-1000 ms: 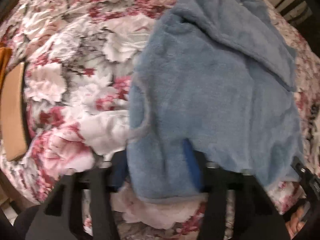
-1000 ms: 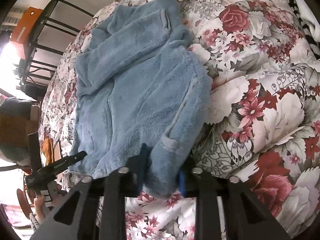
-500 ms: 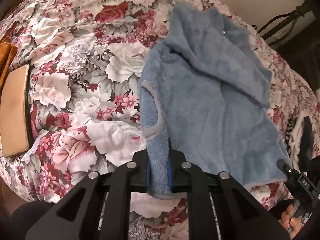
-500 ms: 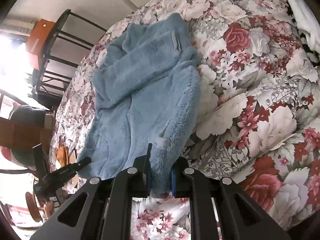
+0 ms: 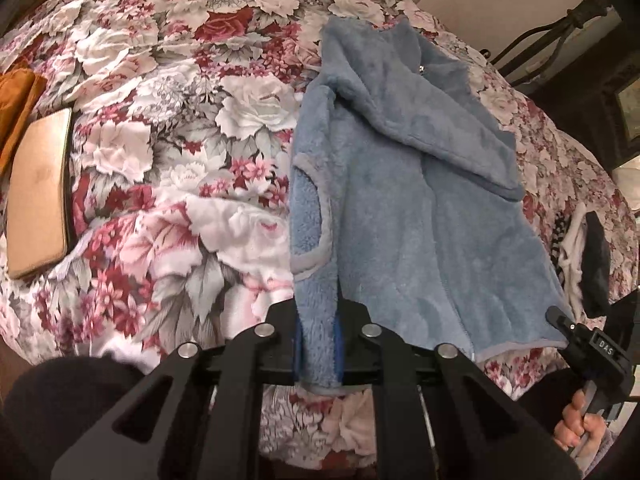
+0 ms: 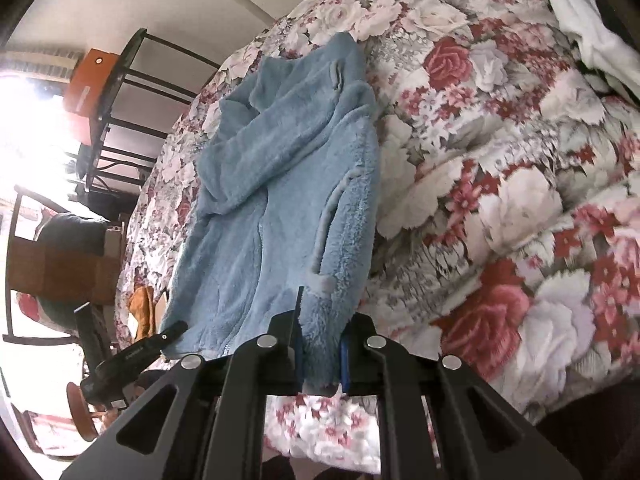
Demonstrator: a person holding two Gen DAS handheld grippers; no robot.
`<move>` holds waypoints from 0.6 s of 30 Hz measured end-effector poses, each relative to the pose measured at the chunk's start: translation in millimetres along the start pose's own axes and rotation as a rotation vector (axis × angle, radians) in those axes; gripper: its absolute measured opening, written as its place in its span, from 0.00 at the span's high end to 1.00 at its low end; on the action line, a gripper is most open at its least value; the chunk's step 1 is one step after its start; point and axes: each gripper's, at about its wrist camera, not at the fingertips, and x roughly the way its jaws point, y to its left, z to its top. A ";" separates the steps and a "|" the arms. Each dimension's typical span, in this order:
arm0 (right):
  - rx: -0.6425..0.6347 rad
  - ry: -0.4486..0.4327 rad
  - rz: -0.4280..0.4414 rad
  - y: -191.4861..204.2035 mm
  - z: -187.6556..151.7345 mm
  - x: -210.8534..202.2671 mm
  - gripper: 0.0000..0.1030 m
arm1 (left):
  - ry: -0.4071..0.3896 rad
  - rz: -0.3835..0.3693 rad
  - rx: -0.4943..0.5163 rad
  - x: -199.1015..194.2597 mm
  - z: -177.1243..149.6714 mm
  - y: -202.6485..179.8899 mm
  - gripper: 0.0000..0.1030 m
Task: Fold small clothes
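Observation:
A small light-blue fleece jacket (image 5: pixel 400 208) lies spread on a floral bedspread (image 5: pixel 168 152), one sleeve folded across its chest. My left gripper (image 5: pixel 318 344) is shut on the jacket's hem at one bottom corner, beside a grey-edged pocket. My right gripper (image 6: pixel 322 354) is shut on the jacket (image 6: pixel 280 200) at the other bottom corner, near a sleeve cuff. Both held corners are lifted off the bed. In the left wrist view the right gripper (image 5: pixel 588 344) shows at the lower right, held by a hand. The left gripper (image 6: pixel 132 356) shows at lower left in the right wrist view.
A tan flat case (image 5: pixel 40 192) and an orange cloth (image 5: pixel 16 96) lie on the bed's left side. White and dark clothes (image 5: pixel 580 248) sit at the bed's right edge. A black metal rack (image 6: pixel 124 100) with an orange box (image 6: pixel 88 84) stands beyond the bed.
Both grippers closed on the jacket's bottom corners and rose, pulling back from the bed. The hem now hangs lifted between the pads, and more of the bed shows.

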 end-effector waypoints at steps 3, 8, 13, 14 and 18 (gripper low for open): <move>0.016 0.013 0.010 -1.6 -2.3 0.5 0.88 | 0.017 -0.009 -0.004 2.3 -1.7 -0.2 0.90; 0.040 0.023 0.047 4.1 4.4 5.4 0.88 | 0.035 0.003 -0.006 8.6 9.0 -2.7 0.90; 0.083 0.022 0.098 8.9 24.3 9.1 0.87 | 0.008 0.020 0.004 2.5 33.9 -10.9 0.90; 0.093 0.020 0.104 9.6 29.0 10.1 0.87 | -0.011 0.043 0.004 1.4 42.0 -11.8 0.90; 0.115 0.006 0.116 10.3 51.3 11.9 0.87 | -0.011 0.038 -0.041 9.4 69.2 -7.4 0.90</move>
